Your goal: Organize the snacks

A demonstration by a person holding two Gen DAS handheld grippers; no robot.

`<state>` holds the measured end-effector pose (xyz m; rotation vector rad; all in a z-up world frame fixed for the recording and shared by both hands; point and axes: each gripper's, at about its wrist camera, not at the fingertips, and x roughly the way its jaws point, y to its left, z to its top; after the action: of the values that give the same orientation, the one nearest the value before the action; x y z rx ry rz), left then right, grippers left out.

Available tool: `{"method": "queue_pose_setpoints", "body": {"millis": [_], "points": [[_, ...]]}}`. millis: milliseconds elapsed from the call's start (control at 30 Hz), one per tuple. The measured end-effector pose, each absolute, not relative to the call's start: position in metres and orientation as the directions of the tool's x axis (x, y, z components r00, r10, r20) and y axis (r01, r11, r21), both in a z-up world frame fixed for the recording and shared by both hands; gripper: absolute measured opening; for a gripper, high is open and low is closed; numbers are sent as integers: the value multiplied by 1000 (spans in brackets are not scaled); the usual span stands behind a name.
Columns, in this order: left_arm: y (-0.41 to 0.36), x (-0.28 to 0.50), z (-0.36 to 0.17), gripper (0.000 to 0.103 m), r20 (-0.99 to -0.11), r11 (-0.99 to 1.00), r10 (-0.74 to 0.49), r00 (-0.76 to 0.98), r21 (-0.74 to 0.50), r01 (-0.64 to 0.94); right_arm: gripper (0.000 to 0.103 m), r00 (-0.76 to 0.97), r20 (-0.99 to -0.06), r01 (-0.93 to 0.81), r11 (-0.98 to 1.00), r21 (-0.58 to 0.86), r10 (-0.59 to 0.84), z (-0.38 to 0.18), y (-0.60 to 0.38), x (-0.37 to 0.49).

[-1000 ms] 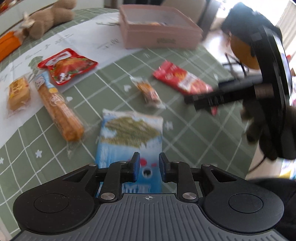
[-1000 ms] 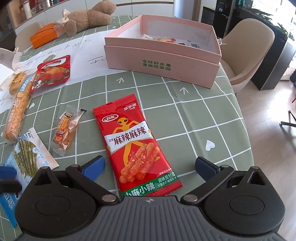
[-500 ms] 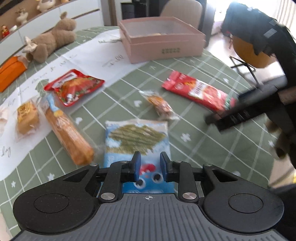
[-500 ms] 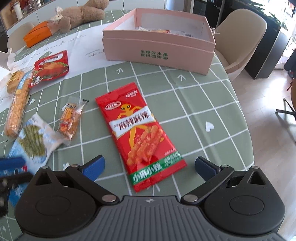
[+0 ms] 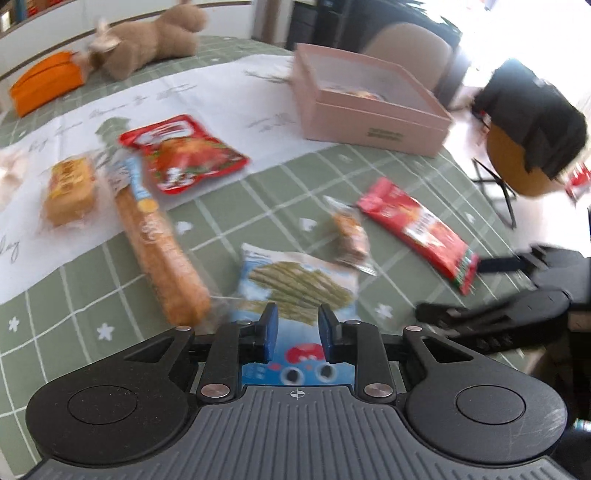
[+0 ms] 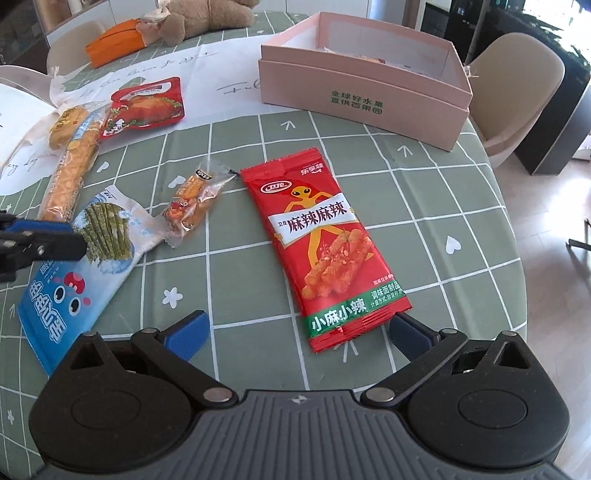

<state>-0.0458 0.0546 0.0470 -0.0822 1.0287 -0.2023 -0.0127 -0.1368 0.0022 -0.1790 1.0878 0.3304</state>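
Several snack packets lie on a green checked tablecloth. My left gripper [image 5: 294, 334] hovers over the near end of a blue seaweed-stick bag [image 5: 295, 284], its jaws a narrow gap apart and empty; the bag also shows in the right wrist view [image 6: 79, 258]. My right gripper [image 6: 295, 332] is wide open just in front of the near end of a long red spicy-strip packet [image 6: 321, 243], which also shows in the left wrist view [image 5: 417, 229]. A pink open box [image 6: 364, 79] with a few snacks inside stands at the far right.
A small clear-wrapped snack [image 6: 194, 201] lies between the blue bag and the red packet. A long orange biscuit tube [image 6: 72, 170], a red chicken pouch [image 6: 146, 107] and a yellow cake [image 6: 68, 122] lie left. A teddy bear [image 6: 201, 16] and orange pouch [image 6: 112, 40] sit far back. The table edge curves right.
Both grippers have pulled back toward the near table edge. The red packet's near end now lies between my right fingers. The left view has swung left and is blurred.
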Motion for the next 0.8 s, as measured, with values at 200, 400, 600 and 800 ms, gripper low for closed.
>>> {"method": "queue_pose_setpoints", "body": {"millis": [200,400,600,800], "points": [[21,-54,49,28,-857,971,-183,482,-80,225,103,433,-888,-299,954,18,152,2,-149,-5],[-2,-57,36,37,-882,942,-193,430,-44,333,103,437,-888,-281,960,18,145,2,-162,0],[-3,-55,26,40,-879,912,-317,355,-180,369,103,438,-887,-284,959,18,147,2,-165,2],[26,-61,50,38,-838,957,-216,501,-78,281,103,444,-884,-282,959,18,147,2,-167,0]]}}
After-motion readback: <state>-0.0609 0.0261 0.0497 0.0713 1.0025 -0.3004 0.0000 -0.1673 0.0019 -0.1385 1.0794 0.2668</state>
